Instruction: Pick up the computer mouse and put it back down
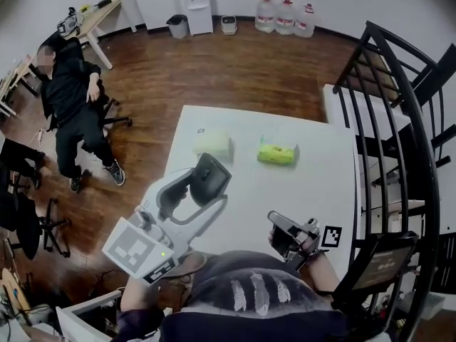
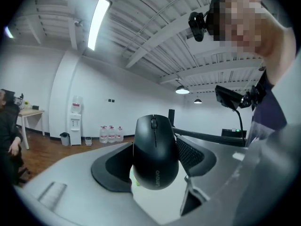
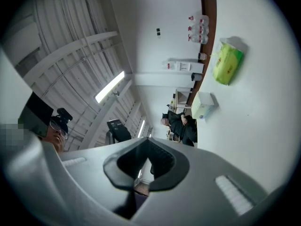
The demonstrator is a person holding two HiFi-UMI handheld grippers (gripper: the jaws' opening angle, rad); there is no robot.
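Observation:
A black computer mouse (image 1: pixel 211 175) hangs in the air over the near left part of the white table (image 1: pixel 313 184). My left gripper (image 1: pixel 206 182) is shut on it, one pad on each side. In the left gripper view the mouse (image 2: pixel 155 152) fills the gap between the jaws and points away from the camera, with the tabletop below it. My right gripper (image 1: pixel 276 223) is low at the table's near edge, close to my body, and holds nothing. In the right gripper view its jaws (image 3: pixel 148 142) meet at the tips.
A white tissue box (image 1: pixel 214 144) and a green packet (image 1: pixel 278 153) lie at the far side of the table. A black metal chair frame (image 1: pixel 399 120) stands at the right. A person (image 1: pixel 75 105) sits at the far left, and water bottles (image 1: pixel 285 16) line the back wall.

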